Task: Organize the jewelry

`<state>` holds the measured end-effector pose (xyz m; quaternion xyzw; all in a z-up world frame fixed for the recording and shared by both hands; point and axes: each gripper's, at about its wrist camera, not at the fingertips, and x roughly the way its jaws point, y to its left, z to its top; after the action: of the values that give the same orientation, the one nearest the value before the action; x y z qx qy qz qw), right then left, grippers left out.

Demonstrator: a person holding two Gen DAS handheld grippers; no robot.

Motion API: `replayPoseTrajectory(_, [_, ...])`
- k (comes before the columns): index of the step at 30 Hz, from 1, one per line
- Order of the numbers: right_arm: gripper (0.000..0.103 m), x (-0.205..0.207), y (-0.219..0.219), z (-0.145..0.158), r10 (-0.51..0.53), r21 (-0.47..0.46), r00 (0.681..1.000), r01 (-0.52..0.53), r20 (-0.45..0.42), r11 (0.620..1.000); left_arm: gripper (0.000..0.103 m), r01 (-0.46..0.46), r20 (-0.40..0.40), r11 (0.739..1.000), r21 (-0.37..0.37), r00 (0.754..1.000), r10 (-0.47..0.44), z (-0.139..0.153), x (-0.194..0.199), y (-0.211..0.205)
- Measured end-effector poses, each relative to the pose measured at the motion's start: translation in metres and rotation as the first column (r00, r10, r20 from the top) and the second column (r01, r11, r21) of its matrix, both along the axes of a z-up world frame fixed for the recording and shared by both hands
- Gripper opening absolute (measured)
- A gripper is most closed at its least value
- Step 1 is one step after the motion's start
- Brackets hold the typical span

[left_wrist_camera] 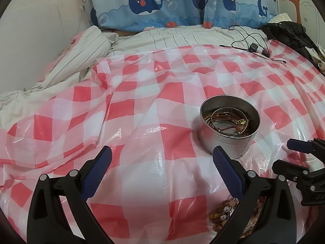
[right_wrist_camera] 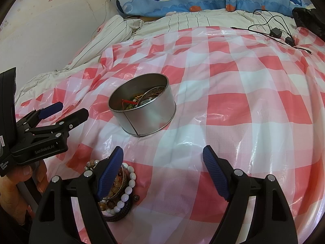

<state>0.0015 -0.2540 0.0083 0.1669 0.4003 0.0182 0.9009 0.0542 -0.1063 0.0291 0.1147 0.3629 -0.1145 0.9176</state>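
A round metal tin (left_wrist_camera: 221, 142) (right_wrist_camera: 154, 116) stands on the red-and-white checked plastic sheet (left_wrist_camera: 142, 105) (right_wrist_camera: 233, 93), with bangles and cords heaped inside. A pile of bead bracelets (right_wrist_camera: 124, 191) (left_wrist_camera: 223, 211), white, amber and dark, lies on the sheet nearer me than the tin. My left gripper (left_wrist_camera: 162, 153) (right_wrist_camera: 72, 108) hovers open and empty left of the tin, its right finger in front of the tin's base. My right gripper (right_wrist_camera: 162, 152) (left_wrist_camera: 284, 154) is open and empty, its left finger (right_wrist_camera: 111, 172) over part of the bead pile.
Black cables with small adapters (left_wrist_camera: 254, 47) (right_wrist_camera: 276, 33) lie at the sheet's far right. Whale-print pillows (left_wrist_camera: 152, 4) line the far side, with striped bedding (left_wrist_camera: 85, 61) and a wall at left. A black garment (left_wrist_camera: 290, 32) sits far right. A hand (right_wrist_camera: 20, 183) holds the left gripper.
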Motion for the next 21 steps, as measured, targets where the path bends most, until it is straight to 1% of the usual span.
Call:
replayPoseTrajectory(7, [0.077,0.000,0.000,0.000,0.000,0.000,1.000,0.000,0.000,1.000,0.095,0.002,-0.002,1.000,0.000,1.000,-0.002,0.001,0.000,-0.002])
replayPoseTrajectory(9, [0.077,0.000,0.000,0.000,0.000,-0.001,1.000,0.000,0.001,1.000,0.095,0.017,-0.009,1.000,-0.002,1.000,-0.017,0.000,0.000,-0.002])
replayPoseTrajectory(11, [0.078,-0.001,0.002,0.000,-0.002,-0.014,1.000,0.002,0.000,1.000,0.095,0.064,-0.046,0.998,-0.009,0.997,-0.065,-0.001,0.001,0.000])
replayPoseTrajectory(13, [0.077,-0.002,-0.001,0.000,-0.016,-0.031,1.000,0.016,0.002,0.999,0.095,0.136,-0.107,0.990,-0.045,0.984,-0.140,-0.004,0.002,0.004])
replayPoseTrajectory(14, [0.077,-0.002,-0.002,0.000,-0.023,-0.035,1.000,0.023,0.002,0.999,0.095,0.172,-0.145,0.983,-0.064,0.973,-0.179,-0.008,0.003,0.004])
replayPoseTrajectory(16, [0.077,-0.004,-0.010,0.000,-0.049,-0.037,0.999,0.049,0.003,0.998,0.095,0.228,-0.190,0.971,-0.071,0.953,-0.238,-0.015,-0.001,0.002])
replayPoseTrajectory(18, [0.078,-0.006,-0.019,-0.001,-0.073,-0.025,0.997,0.072,-0.002,0.997,0.095,0.292,-0.194,0.956,-0.042,0.936,-0.294,-0.019,-0.009,-0.003])
replayPoseTrajectory(19, [0.078,-0.006,-0.023,-0.001,-0.081,-0.014,0.997,0.081,-0.004,0.997,0.095,0.323,-0.199,0.945,-0.044,0.924,-0.325,-0.020,-0.013,-0.005])
replayPoseTrajectory(21, [0.078,-0.008,-0.029,0.001,-0.090,0.004,0.996,0.090,-0.004,0.996,0.092,0.397,-0.209,0.917,-0.048,0.893,-0.398,-0.023,-0.024,-0.009])
